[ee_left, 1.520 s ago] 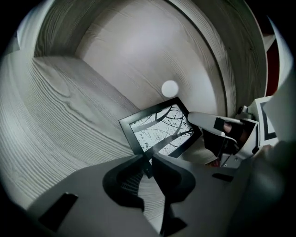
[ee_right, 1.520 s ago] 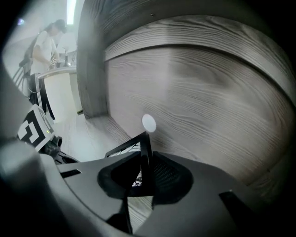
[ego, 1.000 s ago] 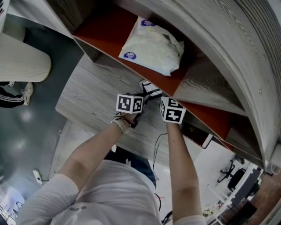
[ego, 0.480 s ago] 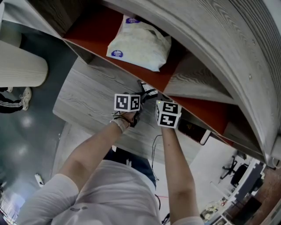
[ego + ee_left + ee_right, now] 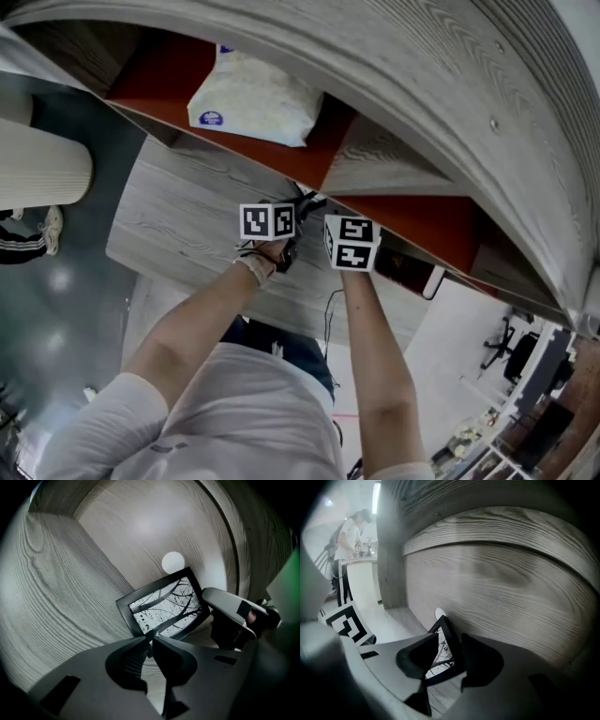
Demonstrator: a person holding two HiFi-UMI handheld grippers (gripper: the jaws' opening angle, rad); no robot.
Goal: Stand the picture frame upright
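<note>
Left gripper view first: the left gripper (image 5: pixel 150 640) has its jaws almost together, and as far as I can see they pinch the lower edge of the picture frame (image 5: pixel 164 605). The frame is black, with a bare-branches print. It stands on its lower edge on the wooden surface, tilted back toward the wood wall (image 5: pixel 140 527) behind it. A white round thing (image 5: pixel 173 562) pokes out above its top edge.

Right gripper view: the right gripper (image 5: pixel 450 640) has its jaws apart. They've just been opening, and the frame sits edge-on between them with neither pad pressing on it. There's a clear gap on the left jaw's side, and the frame's edge runs close to the right jaw. This gripper points forward and a bit down at the wall. A person (image 5: pixel 349 534) stands way off in the background.

Head view: both forearms are stretched out side by side, left arm (image 5: pixel 187 328) and right arm (image 5: pixel 375 356), with the two marker cubes near each other over the desk (image 5: pixel 178 225), right under the shelf edge. The frame itself is pretty much hidden there. A white bag (image 5: pixel 253 94) lies on the orange shelf (image 5: pixel 141 84) above.
</note>
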